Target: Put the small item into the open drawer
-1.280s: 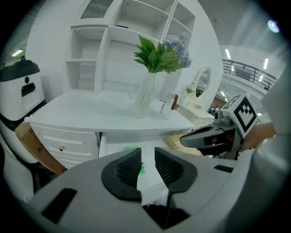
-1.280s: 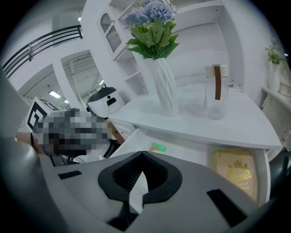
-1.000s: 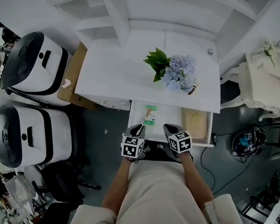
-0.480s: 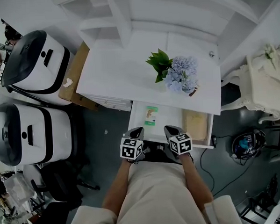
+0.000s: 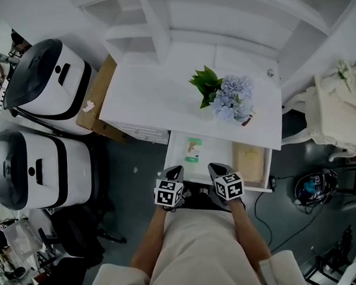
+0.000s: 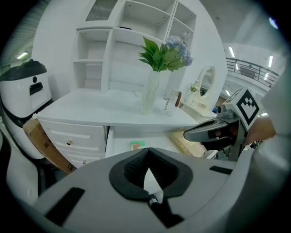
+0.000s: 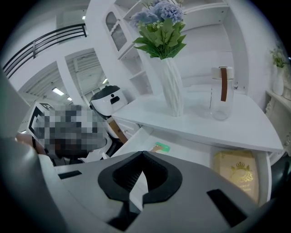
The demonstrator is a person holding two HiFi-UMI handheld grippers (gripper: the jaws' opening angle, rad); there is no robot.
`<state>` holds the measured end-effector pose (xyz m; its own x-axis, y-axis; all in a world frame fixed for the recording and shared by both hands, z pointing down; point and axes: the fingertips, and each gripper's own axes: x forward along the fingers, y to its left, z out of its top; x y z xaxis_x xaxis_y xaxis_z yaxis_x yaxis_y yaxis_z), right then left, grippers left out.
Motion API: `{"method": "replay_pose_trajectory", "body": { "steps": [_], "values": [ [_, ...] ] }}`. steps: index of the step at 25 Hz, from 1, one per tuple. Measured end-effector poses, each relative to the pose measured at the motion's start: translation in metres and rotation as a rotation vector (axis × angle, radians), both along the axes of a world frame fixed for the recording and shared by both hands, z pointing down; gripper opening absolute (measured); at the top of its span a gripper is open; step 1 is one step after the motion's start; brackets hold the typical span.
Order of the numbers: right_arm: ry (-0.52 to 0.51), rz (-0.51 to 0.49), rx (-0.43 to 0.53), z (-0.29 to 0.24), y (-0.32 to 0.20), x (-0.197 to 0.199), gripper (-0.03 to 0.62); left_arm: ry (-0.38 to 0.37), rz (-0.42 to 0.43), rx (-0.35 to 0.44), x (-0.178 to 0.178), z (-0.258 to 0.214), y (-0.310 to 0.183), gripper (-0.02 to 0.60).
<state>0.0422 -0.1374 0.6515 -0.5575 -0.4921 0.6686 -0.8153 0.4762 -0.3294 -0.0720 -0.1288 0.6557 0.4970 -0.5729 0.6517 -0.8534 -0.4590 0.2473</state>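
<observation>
The small item, a green and tan packet (image 5: 193, 149), lies flat on the floor of the open white drawer (image 5: 217, 153) under the desk top. It also shows in the left gripper view (image 6: 137, 144) and the right gripper view (image 7: 161, 147). My left gripper (image 5: 174, 170) hovers at the drawer's front edge, shut with nothing between its pads (image 6: 148, 151). My right gripper (image 5: 217, 168) hangs beside it, a little to the right, its jaws also shut and empty (image 7: 143, 154). Both stay short of the packet.
A gold-patterned box (image 5: 250, 160) fills the drawer's right part. On the desk stand a vase of blue flowers (image 5: 226, 97) and a glass bottle (image 7: 221, 93). Two white and black appliances (image 5: 39, 170) and a cardboard box (image 5: 95, 92) are at the left.
Both grippers have drawn back a little from the drawer toward the person. The packet has stayed where it lies in the drawer.
</observation>
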Motion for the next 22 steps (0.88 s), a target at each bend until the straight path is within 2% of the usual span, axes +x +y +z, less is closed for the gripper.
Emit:
{"method": "replay_pose_trajectory", "body": {
  "steps": [22],
  "values": [
    [0.030, -0.036, 0.018, -0.0006, -0.0070, -0.0046, 0.025, -0.019, -0.023, 0.015, -0.0065, 0.0011, -0.0073, 0.017]
  ]
}}
